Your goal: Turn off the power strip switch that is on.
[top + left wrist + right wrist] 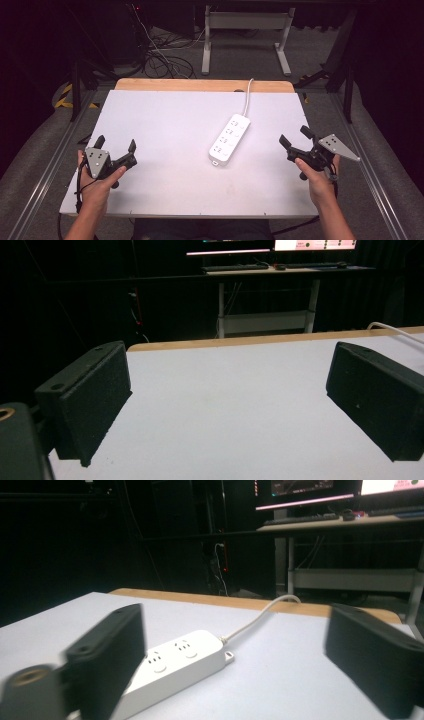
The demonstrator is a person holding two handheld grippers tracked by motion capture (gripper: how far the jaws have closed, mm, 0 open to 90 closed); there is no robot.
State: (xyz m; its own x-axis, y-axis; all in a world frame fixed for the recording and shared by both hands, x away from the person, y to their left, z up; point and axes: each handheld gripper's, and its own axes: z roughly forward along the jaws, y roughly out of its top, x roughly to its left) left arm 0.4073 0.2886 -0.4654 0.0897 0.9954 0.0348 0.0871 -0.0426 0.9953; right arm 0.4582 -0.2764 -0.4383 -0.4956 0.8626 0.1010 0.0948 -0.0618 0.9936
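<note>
A white power strip (pixel 229 139) lies slantwise on the white table top (pixel 165 125), a little right of centre; its white cable (pixel 248 97) runs to the far edge. My left gripper (pixel 116 144) hovers near the front left, held in a hand, jaws wide apart with nothing between them. At the front right my right gripper (pixel 292 136) is open too, pointing toward the strip. The right gripper view has the power strip (pixel 172 667) lying ahead between the spread jaws, apart from them. In the left gripper view bare table (pixel 230 405) lies between the black pads (pixel 95 400).
The table's wooden far edge (pixel 200 85) shows beyond the white sheet. Behind it stand a white desk frame (pixel 245 30) and tangled cables (pixel 160 55) on the floor. Metal rails (pixel 370 170) run along both sides of the table.
</note>
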